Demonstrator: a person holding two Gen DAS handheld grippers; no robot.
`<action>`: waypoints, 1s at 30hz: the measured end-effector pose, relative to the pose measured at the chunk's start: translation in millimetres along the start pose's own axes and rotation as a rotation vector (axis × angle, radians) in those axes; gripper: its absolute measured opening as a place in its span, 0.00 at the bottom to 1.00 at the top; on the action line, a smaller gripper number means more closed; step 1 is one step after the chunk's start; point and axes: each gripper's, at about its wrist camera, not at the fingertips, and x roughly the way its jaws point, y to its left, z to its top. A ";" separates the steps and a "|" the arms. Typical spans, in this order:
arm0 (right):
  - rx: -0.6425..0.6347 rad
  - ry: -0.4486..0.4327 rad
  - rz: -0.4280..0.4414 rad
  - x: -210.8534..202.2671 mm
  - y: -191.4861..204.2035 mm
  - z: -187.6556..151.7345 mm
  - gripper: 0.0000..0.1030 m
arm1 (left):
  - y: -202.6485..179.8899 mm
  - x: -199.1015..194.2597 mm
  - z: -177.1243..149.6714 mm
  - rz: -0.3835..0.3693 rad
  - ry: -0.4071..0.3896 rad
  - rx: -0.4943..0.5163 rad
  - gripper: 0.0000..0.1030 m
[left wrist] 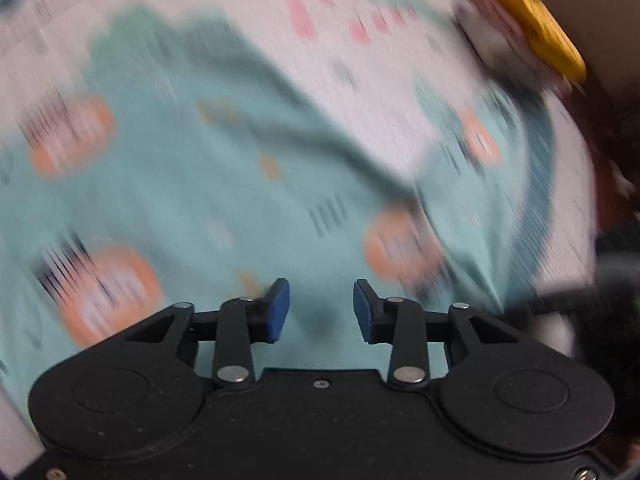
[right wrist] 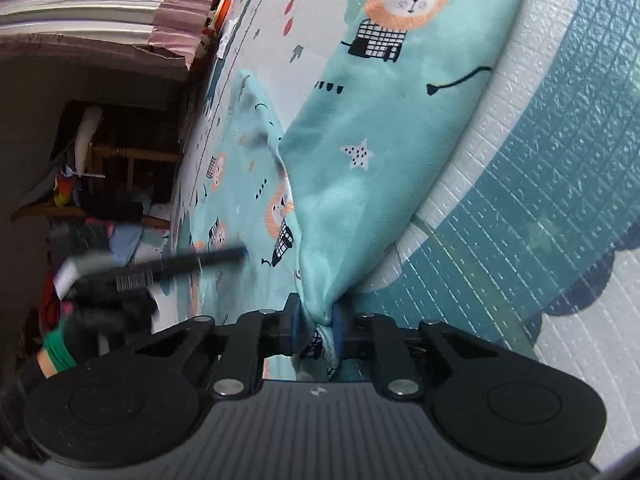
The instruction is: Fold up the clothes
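A mint-green garment (right wrist: pixel 352 128) printed with orange lions, stars and black grid shapes lies spread on a play mat. My right gripper (right wrist: pixel 316 326) is shut on a bunched edge of this cloth, and the fabric rises from the blue pads in a taut fold. In the blurred left wrist view the same garment (left wrist: pixel 180 184) fills the picture below my left gripper (left wrist: pixel 321 308). Its blue pads stand apart with only cloth beneath them and nothing pinched. The left gripper (right wrist: pixel 180 264) also shows as a blurred dark bar over the cloth in the right wrist view.
The play mat (right wrist: pixel 540 168) has teal and white quilted areas and a pale printed zone (left wrist: pixel 360 60). A yellow object (left wrist: pixel 532 24) lies at the mat's far edge. Wooden furniture and piled clutter (right wrist: pixel 100 184) stand beyond the mat, with a person's green sleeve (right wrist: pixel 60 346).
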 end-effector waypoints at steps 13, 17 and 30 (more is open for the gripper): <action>-0.442 0.010 -0.153 -3.2 43.5 -13.7 0.17 | -13.5 40.1 110.2 0.229 -0.203 -0.201 0.34; -0.536 0.009 -0.179 -4.8 48.2 -18.1 0.17 | -10.8 57.3 121.2 0.287 -0.188 -0.228 0.34; -0.730 -0.025 -0.215 -8.9 61.2 -29.5 0.17 | 15.0 42.4 121.9 0.263 -0.195 -0.301 0.04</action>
